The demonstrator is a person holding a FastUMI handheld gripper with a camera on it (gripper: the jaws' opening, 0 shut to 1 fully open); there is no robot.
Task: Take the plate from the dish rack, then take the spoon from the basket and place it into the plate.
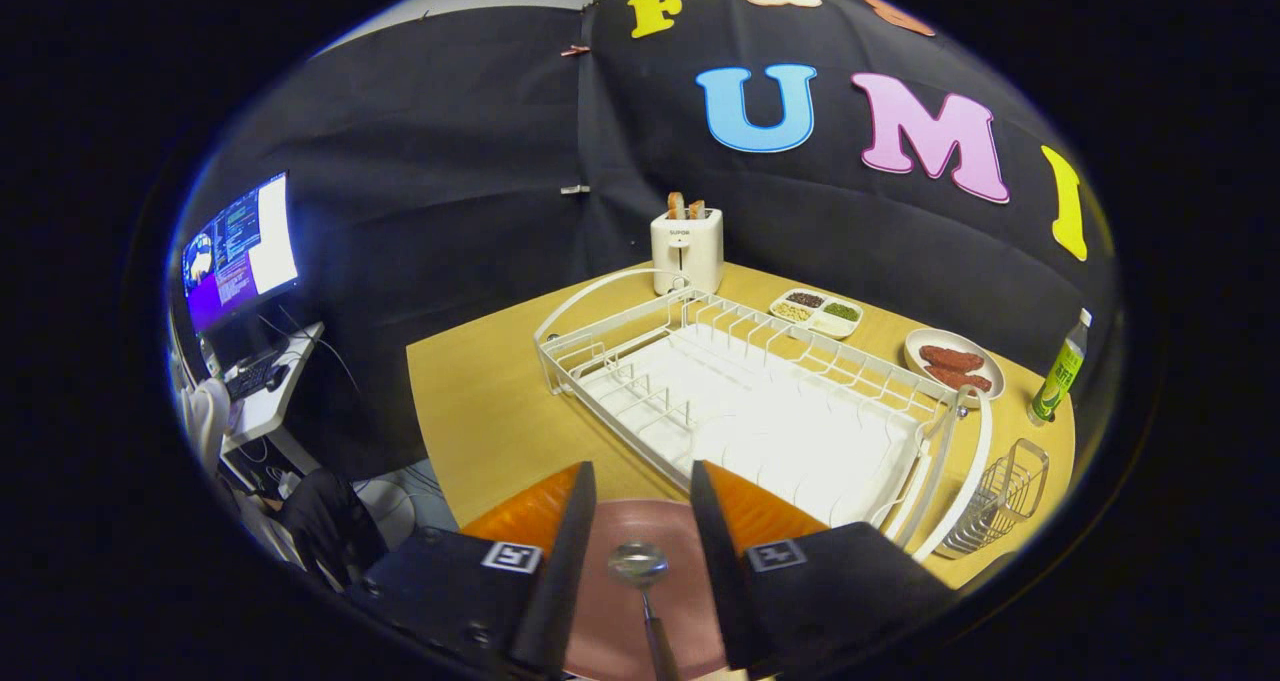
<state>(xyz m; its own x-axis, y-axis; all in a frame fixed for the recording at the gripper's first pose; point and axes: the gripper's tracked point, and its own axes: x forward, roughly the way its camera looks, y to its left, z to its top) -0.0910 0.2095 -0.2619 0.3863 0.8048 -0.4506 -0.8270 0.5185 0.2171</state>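
Note:
A dull pink plate (612, 621) lies on the wooden table, right below my gripper (642, 476). On it rests a metal spoon (640, 564), bowl pointing away from me and handle running back toward me. The spoon sits in the gap between my two black, orange-sided fingers (575, 541), which stand wide apart and touch nothing. Just beyond the fingertips stands the white wire dish rack (760, 401), with no dishes in its slots. The wire basket (1005, 496) hangs at the rack's right end, and nothing shows inside it.
Behind the rack stand a white toaster (687, 246) with bread slices, a divided snack tray (815, 311) and a plate of sausages (953, 361). A green bottle (1060, 371) is at the far right. Left of the table are a monitor (240, 251), a desk and a seated person (310, 521).

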